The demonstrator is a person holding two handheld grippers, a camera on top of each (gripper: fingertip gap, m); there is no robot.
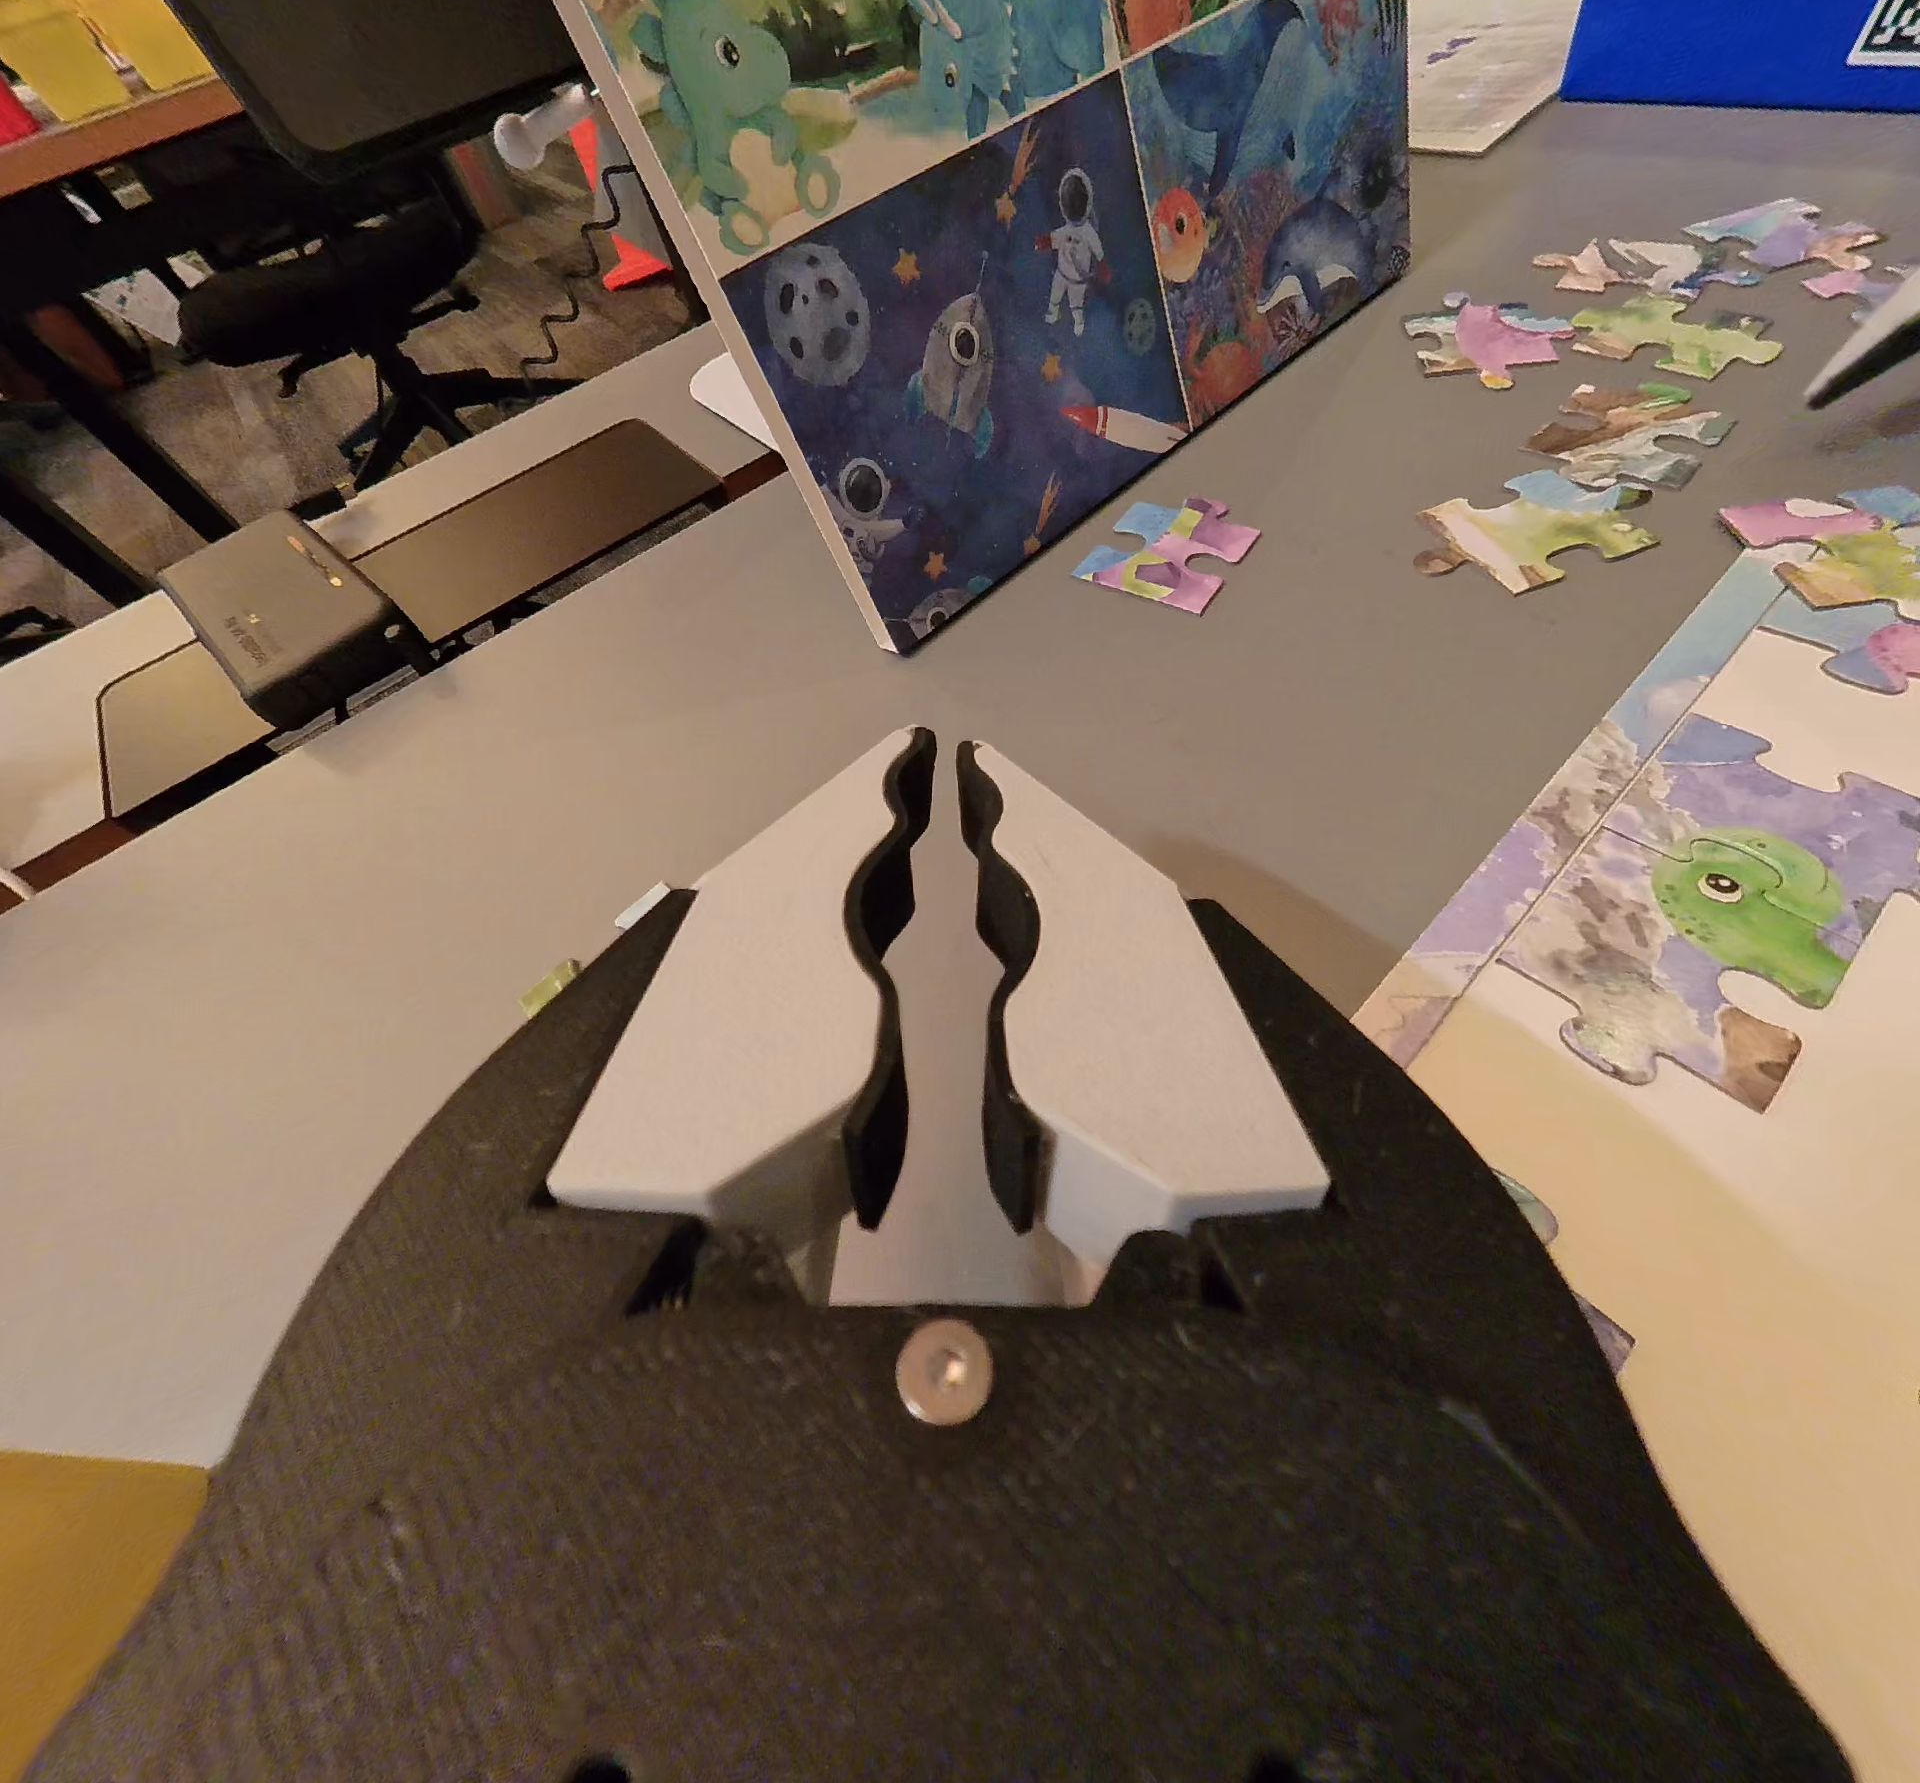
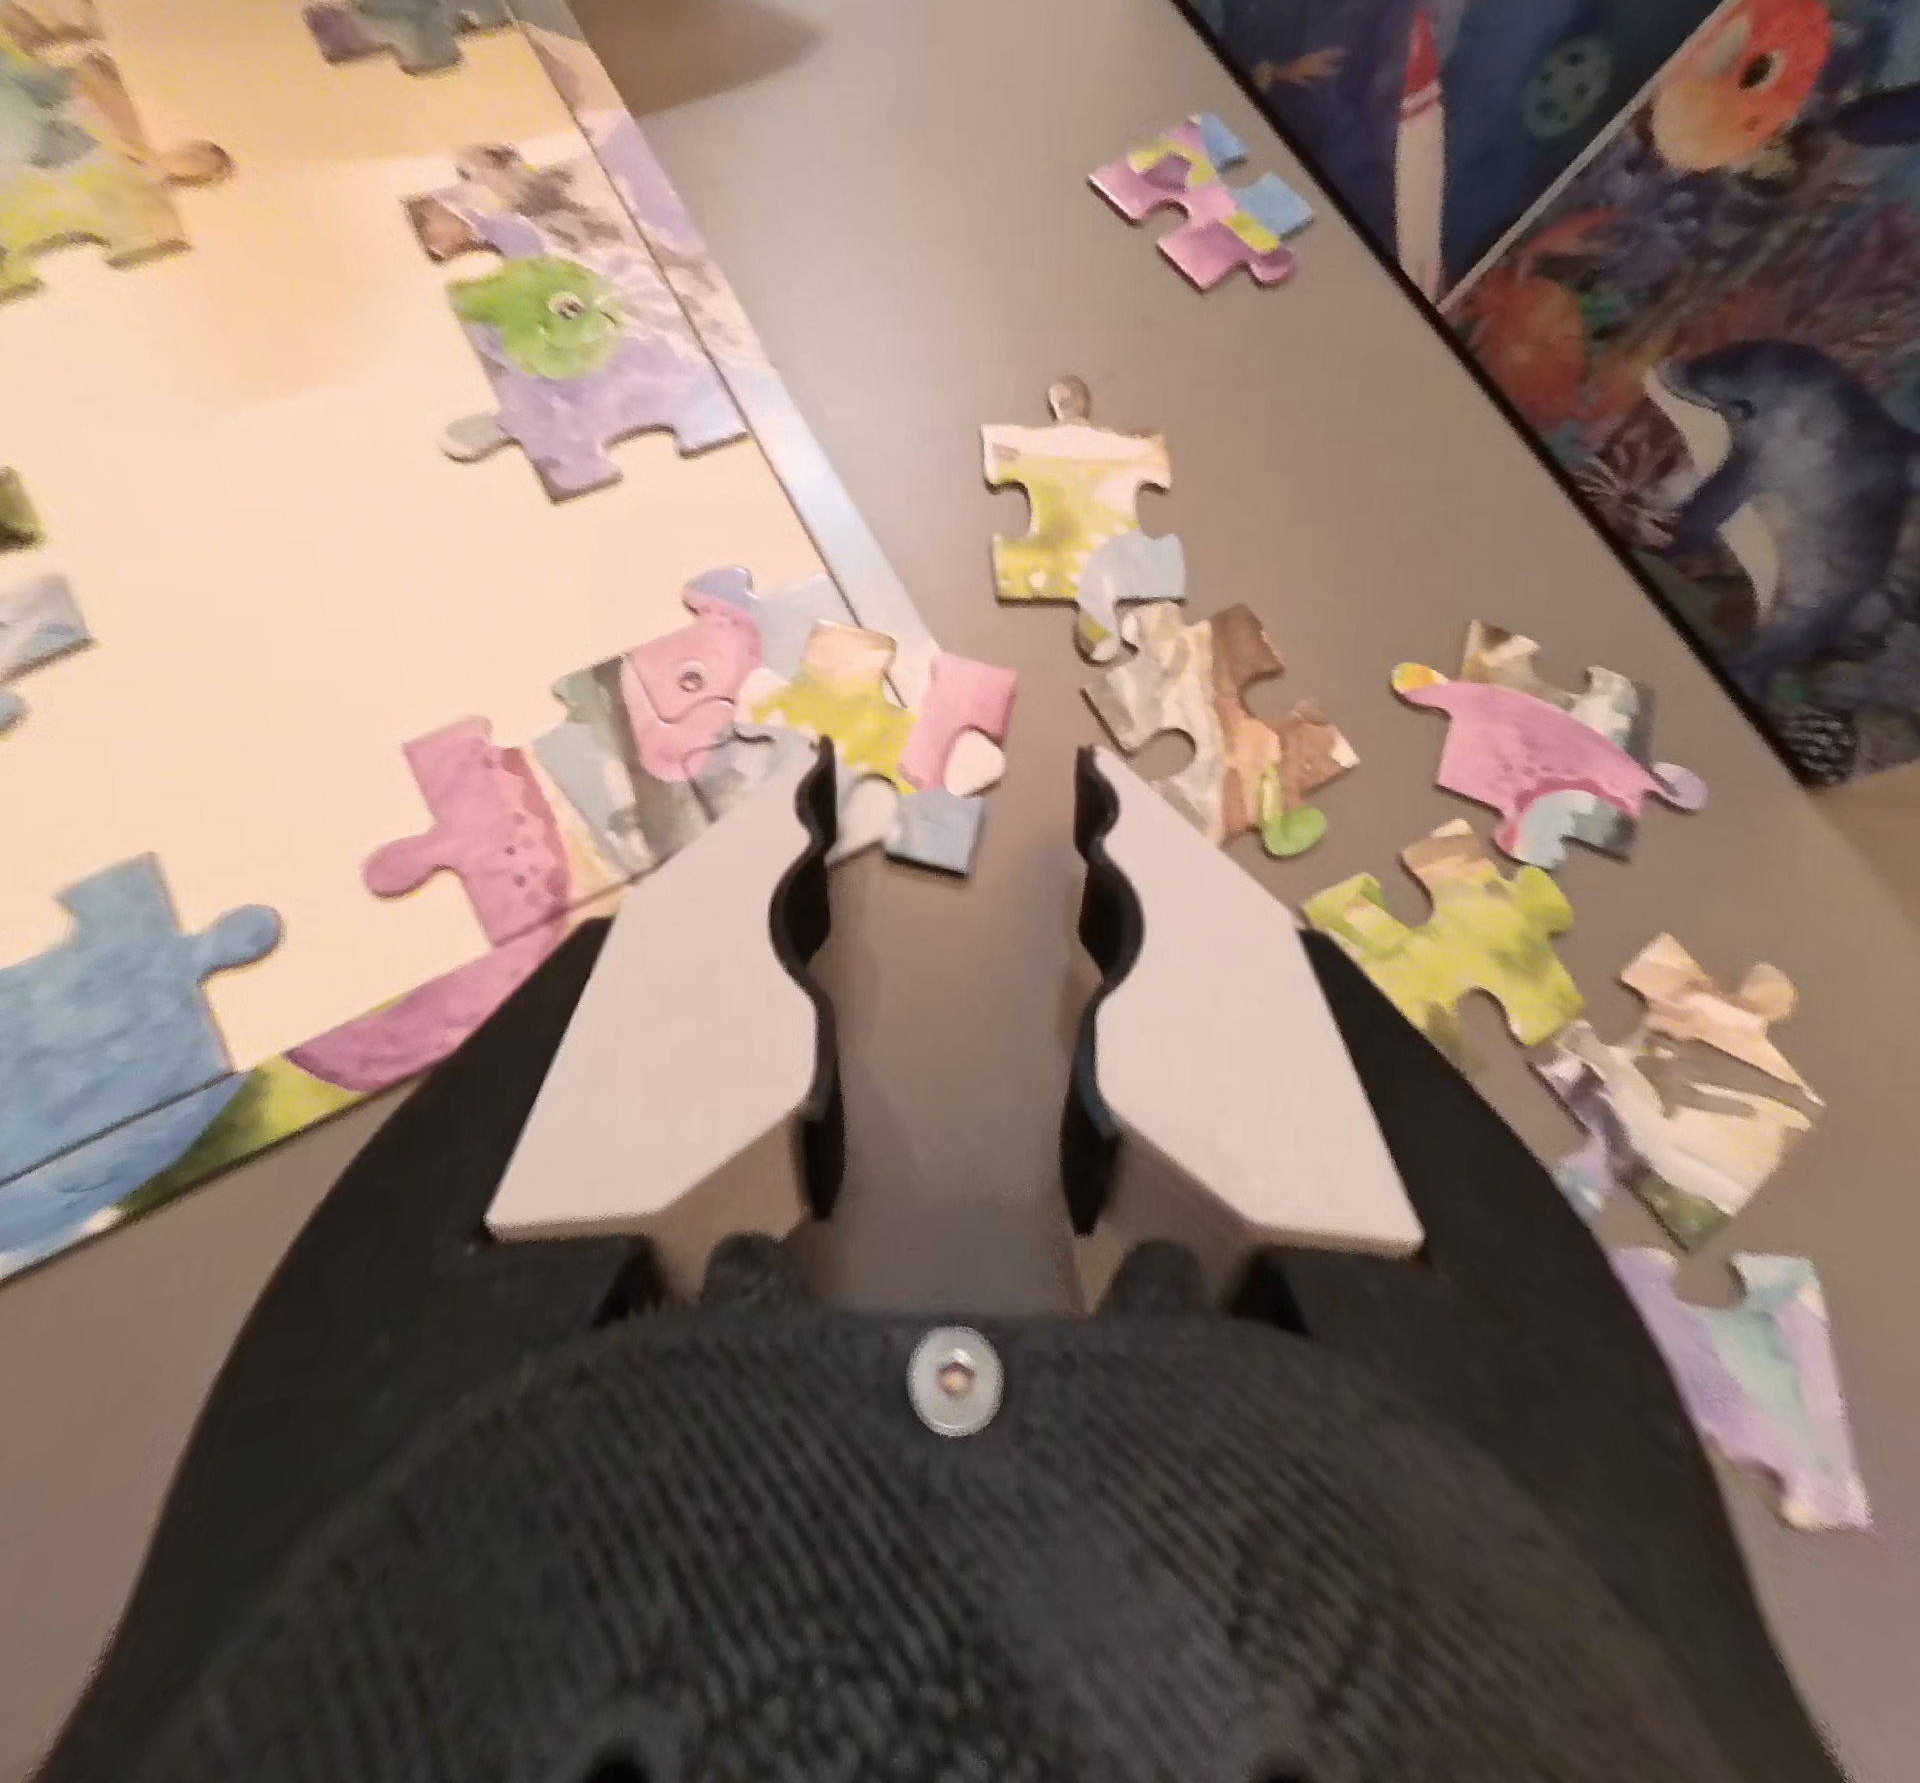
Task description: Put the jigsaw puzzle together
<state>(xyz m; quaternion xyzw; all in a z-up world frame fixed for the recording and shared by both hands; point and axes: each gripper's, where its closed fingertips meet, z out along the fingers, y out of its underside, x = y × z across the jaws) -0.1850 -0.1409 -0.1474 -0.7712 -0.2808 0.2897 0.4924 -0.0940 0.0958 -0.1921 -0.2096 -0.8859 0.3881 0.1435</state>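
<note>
The jigsaw puzzle board (image 2: 312,507) is lying partly filled on the grey table (image 2: 935,175), loose pieces (image 2: 1226,725) scattered to its right. The right gripper (image 2: 951,767) is hovering wide-spread over a pink-green piece (image 2: 914,725). The left gripper (image 1: 938,746) is pointing level toward the puzzle box (image 1: 987,227), fingers nearly touching, empty.

left gripper (image 1: 937,744) nearly closed, seemingly empty — right gripper (image 2: 951,765) spread wide, angled downward.

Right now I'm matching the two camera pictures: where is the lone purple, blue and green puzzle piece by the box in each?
Left wrist view: lone piece, centre, right of the box's bottom corner.
Right wrist view: same piece, upper right, beside the box.
Shared landmark: the green dinosaur piece in the tray.
</note>
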